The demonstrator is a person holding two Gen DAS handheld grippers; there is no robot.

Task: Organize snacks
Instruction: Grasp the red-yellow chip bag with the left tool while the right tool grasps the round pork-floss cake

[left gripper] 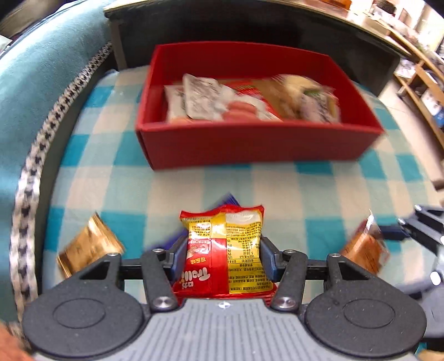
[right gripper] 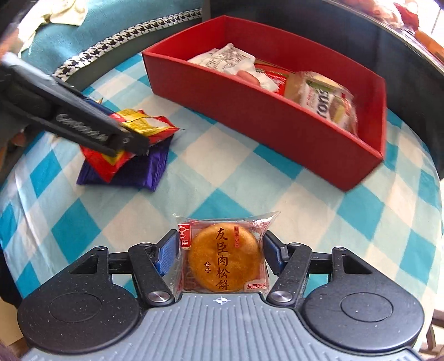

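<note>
My left gripper [left gripper: 223, 258] is shut on a red and yellow snack packet [left gripper: 222, 244], its blue pads pressing both sides. The right wrist view shows that gripper [right gripper: 130, 141] holding the same packet [right gripper: 144, 125] just above a purple packet [right gripper: 133, 172]. My right gripper [right gripper: 220, 255] is shut on a clear-wrapped round golden pastry [right gripper: 222, 258], with the pads against the wrapper's edges. Beyond both stands a red box [left gripper: 249, 144] [right gripper: 249, 111] holding several wrapped snacks [left gripper: 249, 100].
A gold-brown packet [left gripper: 88, 247] lies on the blue and white checked cloth [left gripper: 194, 183] at the near left. A teal cushion with a houndstooth trim [left gripper: 33, 111] borders the left. A dark table edge [left gripper: 249, 25] rises behind the box.
</note>
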